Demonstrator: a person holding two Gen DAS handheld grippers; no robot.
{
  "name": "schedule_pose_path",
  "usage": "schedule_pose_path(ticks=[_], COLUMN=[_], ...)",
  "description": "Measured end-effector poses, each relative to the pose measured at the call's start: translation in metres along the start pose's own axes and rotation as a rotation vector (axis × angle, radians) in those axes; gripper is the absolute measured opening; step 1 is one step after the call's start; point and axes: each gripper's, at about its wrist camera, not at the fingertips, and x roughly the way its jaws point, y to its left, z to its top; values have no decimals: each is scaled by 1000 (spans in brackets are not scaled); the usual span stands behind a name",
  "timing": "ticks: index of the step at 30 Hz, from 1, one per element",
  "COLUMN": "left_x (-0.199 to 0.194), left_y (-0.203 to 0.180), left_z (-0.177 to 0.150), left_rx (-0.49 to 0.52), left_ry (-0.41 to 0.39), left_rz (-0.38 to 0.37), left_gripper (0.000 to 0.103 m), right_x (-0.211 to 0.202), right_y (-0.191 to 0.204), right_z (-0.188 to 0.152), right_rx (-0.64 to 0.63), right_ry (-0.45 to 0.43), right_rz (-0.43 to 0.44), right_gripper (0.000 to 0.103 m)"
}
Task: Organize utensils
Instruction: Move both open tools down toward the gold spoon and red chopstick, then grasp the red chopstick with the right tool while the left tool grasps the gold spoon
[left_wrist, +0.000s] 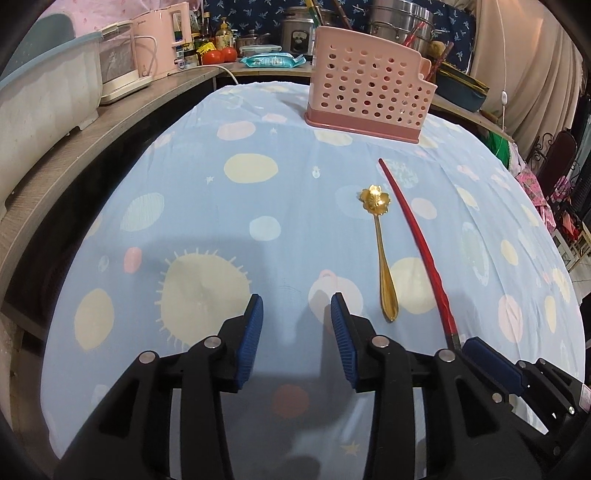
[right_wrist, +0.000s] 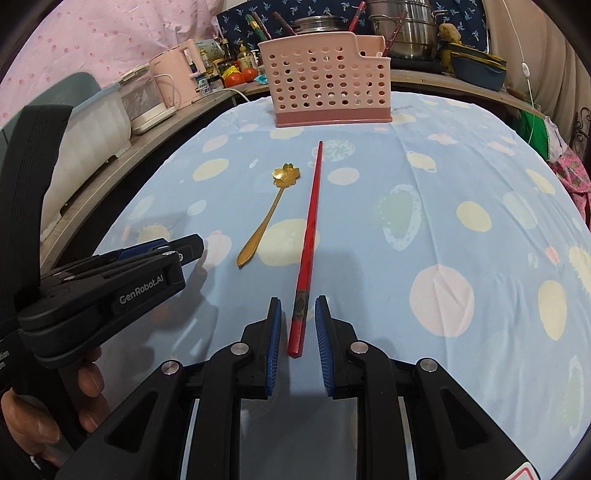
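A red chopstick (right_wrist: 312, 221) lies on the blue dotted tablecloth, pointing toward a pink perforated utensil holder (right_wrist: 325, 79) at the far edge. A gold spoon (right_wrist: 267, 216) with a flower-shaped bowl lies just left of it. My right gripper (right_wrist: 297, 306) is open, its jaws either side of the chopstick's near end without touching it. My left gripper (left_wrist: 296, 306) is open and empty, left of the spoon (left_wrist: 382, 251) handle. The chopstick (left_wrist: 417, 243) and holder (left_wrist: 365, 92) also show in the left wrist view, as does the right gripper (left_wrist: 491, 365).
A wooden shelf (left_wrist: 122, 122) along the left carries a pink kettle (left_wrist: 162, 40), a white appliance, bottles and tomatoes. Steel pots (right_wrist: 402, 26) stand behind the holder. The left gripper (right_wrist: 147, 258) sits left of the right one.
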Motion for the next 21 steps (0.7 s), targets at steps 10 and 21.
schedule_pose_path(ticks=[10, 21], left_x=[1, 1], left_y=[-3, -21], left_z=[-2, -2], left_rx=[9, 33], left_ry=[3, 10], left_rz=[0, -48], left_gripper=[39, 43], right_x=[1, -4], right_y=[1, -17], right_z=[-4, -3], right_rx=[-27, 23], right_ry=[-11, -30], right_rz=[-30, -52], right_gripper=[9, 7])
